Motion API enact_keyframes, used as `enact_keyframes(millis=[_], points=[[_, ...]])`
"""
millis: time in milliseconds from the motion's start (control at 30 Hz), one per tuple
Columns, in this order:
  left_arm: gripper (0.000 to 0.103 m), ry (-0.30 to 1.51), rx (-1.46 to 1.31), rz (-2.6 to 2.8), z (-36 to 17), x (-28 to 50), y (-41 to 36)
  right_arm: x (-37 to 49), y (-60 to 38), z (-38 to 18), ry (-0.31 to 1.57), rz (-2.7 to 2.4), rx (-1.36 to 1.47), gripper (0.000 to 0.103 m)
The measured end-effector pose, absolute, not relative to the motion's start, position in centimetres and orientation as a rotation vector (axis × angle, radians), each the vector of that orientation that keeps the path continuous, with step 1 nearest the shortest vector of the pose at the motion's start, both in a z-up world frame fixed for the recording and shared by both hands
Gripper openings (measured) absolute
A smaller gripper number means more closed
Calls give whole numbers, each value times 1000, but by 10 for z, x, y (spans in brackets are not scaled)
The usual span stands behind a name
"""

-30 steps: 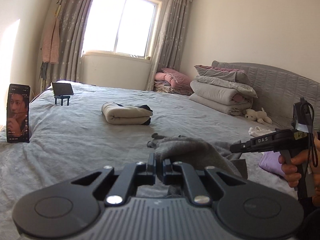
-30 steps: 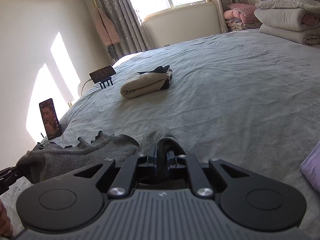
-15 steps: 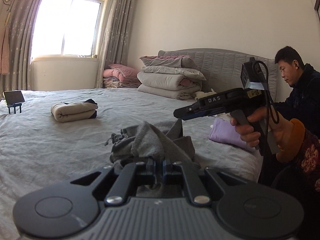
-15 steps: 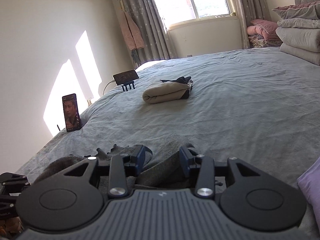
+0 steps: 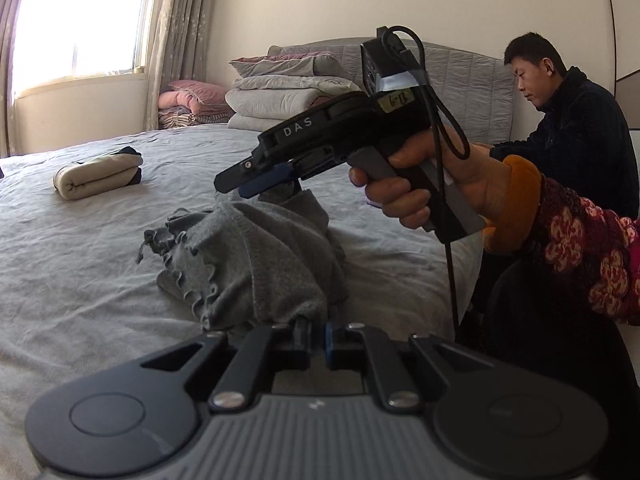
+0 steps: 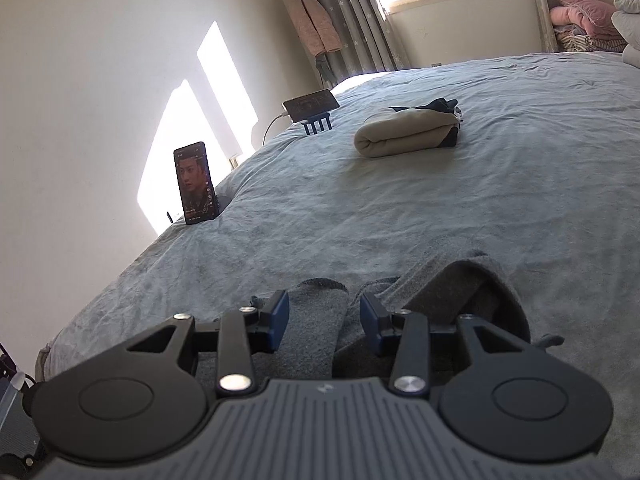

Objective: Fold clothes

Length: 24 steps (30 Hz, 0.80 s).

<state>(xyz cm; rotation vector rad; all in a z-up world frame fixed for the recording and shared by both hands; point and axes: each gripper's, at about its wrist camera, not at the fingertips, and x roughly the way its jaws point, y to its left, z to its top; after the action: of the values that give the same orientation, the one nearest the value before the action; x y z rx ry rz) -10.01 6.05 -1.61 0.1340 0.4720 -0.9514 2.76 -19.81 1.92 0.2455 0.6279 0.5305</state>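
Now grey garment [image 6: 320, 320] lies between opening right tongs [image 6: 323, 318].

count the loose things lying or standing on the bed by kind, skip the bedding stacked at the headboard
garments: 2, the crumpled grey garment and the folded beige garment
phones: 2, the upright phone and the phone on a blue stand
total: 4

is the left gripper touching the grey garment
Touching. The left wrist view shows the left gripper with its jaws shut on a fold of the grey garment, the cloth running straight into the pinch between the pads.
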Motion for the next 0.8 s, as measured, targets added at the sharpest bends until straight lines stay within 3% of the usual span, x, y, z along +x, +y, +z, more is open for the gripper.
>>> enact_keyframes(millis=[267,300,333,367,567,800], points=[[6,537,136,-929,-29,-102,69,55,-163,4,722,549,175,50],[6,541,132,-919,-28,-101,70,58,-158,2,740,562,164,42],[6,547,128,-907,-28,-100,72,60,-153,0,756,571,154,10],[6,552,122,-887,-27,-98,74,62,-150,-2,768,569,152,6],[6,576,44,-688,-16,-86,93,39,-156,23,602,464,179,5],[5,436,-53,-468,40,-80,109,-6,-187,76,366,349,238,5]])
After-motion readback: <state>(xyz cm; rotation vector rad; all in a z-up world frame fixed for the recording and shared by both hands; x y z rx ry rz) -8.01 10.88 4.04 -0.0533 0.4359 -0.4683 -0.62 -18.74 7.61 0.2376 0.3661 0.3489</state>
